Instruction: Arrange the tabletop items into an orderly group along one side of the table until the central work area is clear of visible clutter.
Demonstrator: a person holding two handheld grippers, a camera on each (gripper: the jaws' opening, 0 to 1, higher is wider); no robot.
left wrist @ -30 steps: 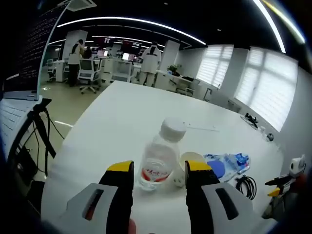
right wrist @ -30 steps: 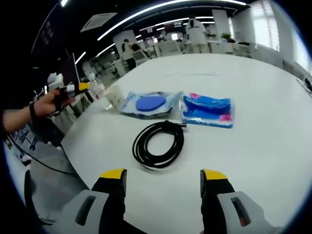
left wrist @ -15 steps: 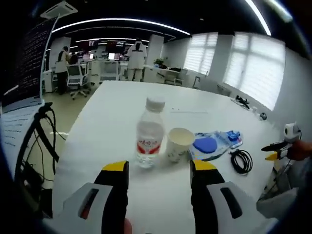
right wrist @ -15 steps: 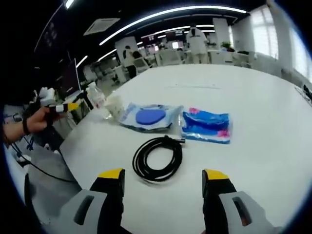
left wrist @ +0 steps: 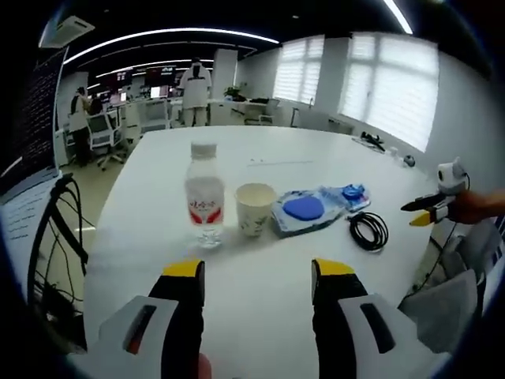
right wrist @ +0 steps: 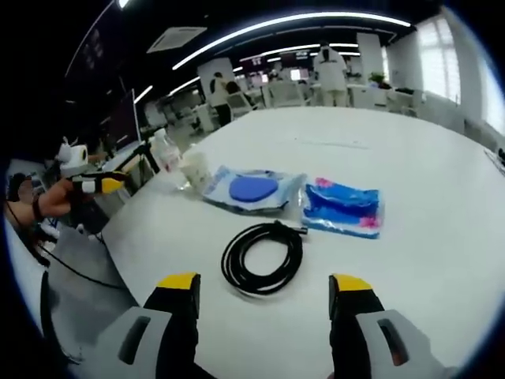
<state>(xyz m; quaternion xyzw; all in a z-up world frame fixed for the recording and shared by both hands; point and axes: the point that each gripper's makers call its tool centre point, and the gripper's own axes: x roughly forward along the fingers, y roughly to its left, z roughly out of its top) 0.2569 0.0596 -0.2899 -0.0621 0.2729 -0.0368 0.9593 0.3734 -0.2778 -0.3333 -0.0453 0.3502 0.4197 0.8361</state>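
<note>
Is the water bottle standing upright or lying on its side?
Upright: the water bottle stands on the table with its white cap on top, beside the paper cup.

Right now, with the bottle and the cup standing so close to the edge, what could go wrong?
The clear plastic water bottle with a white cap and the white paper cup stand upright side by side near the white table's edge; a careless nudge from the open left gripper could tip either over or off. The coiled black cable may uncoil or snag if the open right gripper grabs only one loop.
</note>
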